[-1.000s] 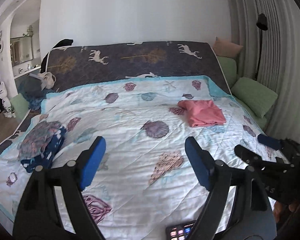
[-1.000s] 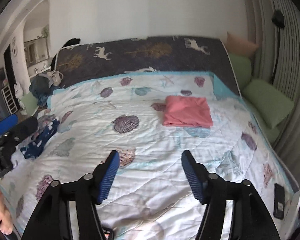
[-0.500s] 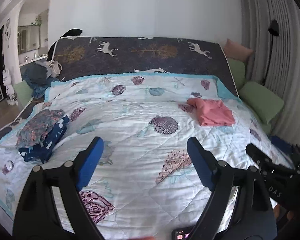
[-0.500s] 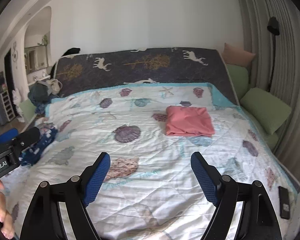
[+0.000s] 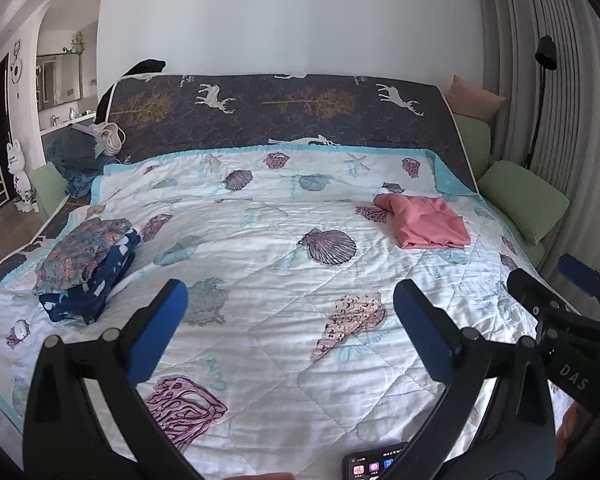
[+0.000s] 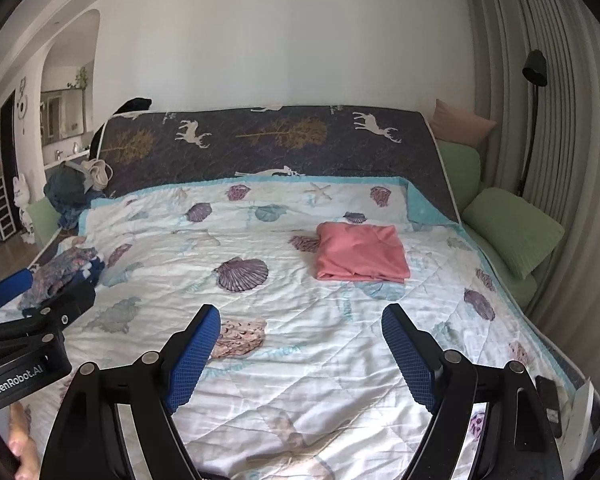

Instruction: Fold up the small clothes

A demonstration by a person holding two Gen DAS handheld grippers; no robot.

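1. We read "GenRobot.AI" in white on the black body of the left gripper (image 6: 24,372).
2. We read "DAS" in pale letters on the black right gripper (image 5: 574,372).

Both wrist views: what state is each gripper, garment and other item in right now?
Left hand-held gripper: open, empty, above the quilt.
Right hand-held gripper: open, empty.
Pink garment: folded flat on the quilt.
Floral garment: folded, stacked on the navy garment.
Phone: screen lit, at the near edge.
Green pillow: leaning at the bedside.
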